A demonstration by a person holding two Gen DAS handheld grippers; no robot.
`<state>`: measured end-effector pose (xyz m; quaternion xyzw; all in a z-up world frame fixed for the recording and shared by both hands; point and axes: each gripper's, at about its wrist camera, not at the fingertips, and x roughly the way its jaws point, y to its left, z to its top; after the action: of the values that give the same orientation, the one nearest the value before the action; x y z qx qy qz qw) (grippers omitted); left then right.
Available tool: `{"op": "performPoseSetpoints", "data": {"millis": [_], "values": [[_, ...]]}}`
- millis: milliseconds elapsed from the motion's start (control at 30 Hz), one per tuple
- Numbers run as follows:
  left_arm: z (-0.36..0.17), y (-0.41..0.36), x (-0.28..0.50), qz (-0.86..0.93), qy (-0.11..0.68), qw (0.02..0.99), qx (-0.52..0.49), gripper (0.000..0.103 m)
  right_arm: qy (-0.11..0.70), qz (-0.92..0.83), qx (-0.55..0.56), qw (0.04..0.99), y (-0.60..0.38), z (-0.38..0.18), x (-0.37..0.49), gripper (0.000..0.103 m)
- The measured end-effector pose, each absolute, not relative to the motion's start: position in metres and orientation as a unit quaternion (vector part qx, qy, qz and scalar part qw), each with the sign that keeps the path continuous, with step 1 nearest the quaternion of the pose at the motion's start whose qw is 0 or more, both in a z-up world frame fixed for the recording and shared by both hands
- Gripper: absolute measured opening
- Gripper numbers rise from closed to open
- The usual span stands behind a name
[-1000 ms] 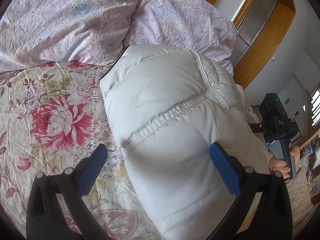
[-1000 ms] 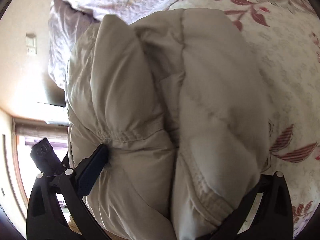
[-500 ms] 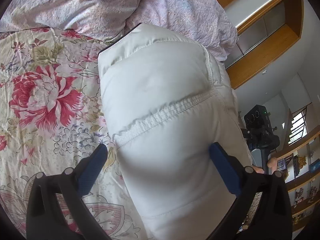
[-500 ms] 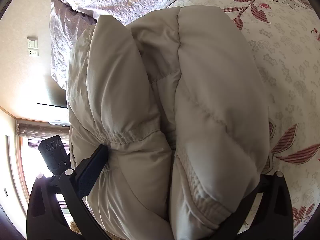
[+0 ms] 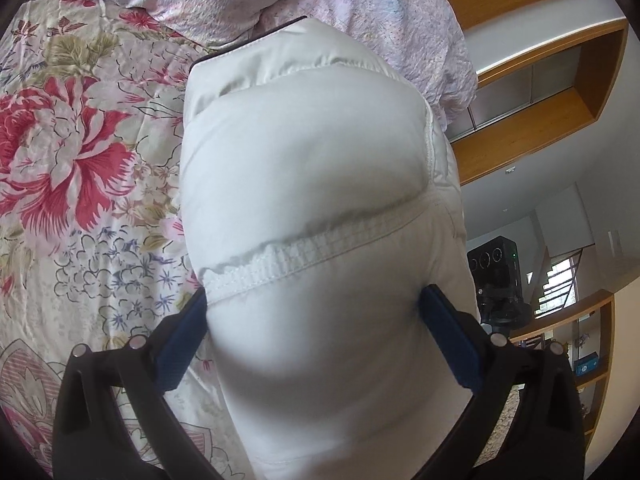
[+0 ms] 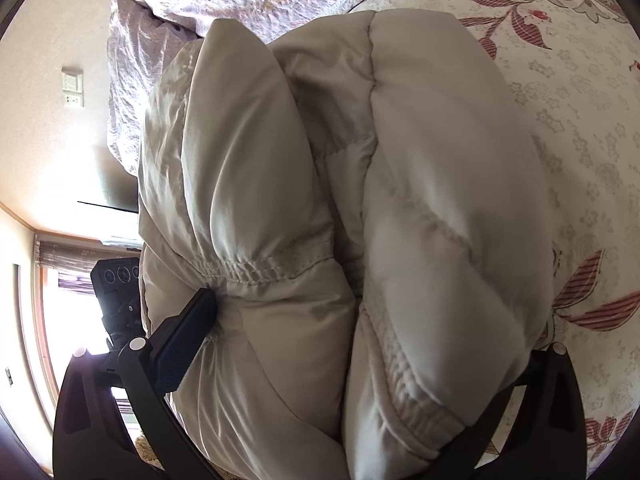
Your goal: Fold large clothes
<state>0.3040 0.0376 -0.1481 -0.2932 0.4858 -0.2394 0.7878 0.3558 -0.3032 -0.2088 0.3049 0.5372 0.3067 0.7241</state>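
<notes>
1. The white puffer jacket (image 5: 320,208) lies folded in a thick bundle on the floral bedspread (image 5: 80,184), and everything below is placed relative to this jacket.
2. The left gripper (image 5: 312,312) is clenched on the near end of the jacket; both blue pads (image 5: 182,340) press into the padding just below a gathered elastic seam.
3. The right gripper (image 6: 360,344) grasps the same jacket (image 6: 400,200) from the other side. Its left pad (image 6: 184,340) touches the fabric under an elastic seam, while the other finger is hidden behind the padding.
4. Beyond the far end of the jacket lies a crumpled lilac duvet (image 5: 320,8), touching the jacket's edge.
5. To the right of the jacket in the left wrist view stand wooden shelves (image 5: 532,92).
6. In that same view, a black device (image 5: 498,280) is just beside the jacket's right edge.
</notes>
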Motion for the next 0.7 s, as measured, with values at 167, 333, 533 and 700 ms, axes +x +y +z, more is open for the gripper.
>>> {"op": "performPoseSetpoints", "data": {"millis": [167, 333, 533, 700], "values": [[-0.148, 0.036, 0.306, -0.248, 0.478, 0.792, -0.289, 0.098, 0.530, 0.322, 0.299, 0.725, -0.302, -0.209, 0.355, 0.102], [-0.150, 0.036, 0.301, -0.240, 0.475, 0.796, -0.287, 0.101, 0.521, 0.335, 0.307, 0.722, -0.304, -0.213, 0.358, 0.102], [-0.152, 0.036, 0.301, -0.251, 0.472, 0.793, -0.292, 0.101, 0.511, 0.362, 0.300, 0.719, -0.308, -0.221, 0.352, 0.102], [-0.144, 0.033, 0.295, -0.253, 0.462, 0.801, -0.286, 0.091, 0.497, 0.375, 0.303, 0.722, -0.308, -0.222, 0.345, 0.102]]}}
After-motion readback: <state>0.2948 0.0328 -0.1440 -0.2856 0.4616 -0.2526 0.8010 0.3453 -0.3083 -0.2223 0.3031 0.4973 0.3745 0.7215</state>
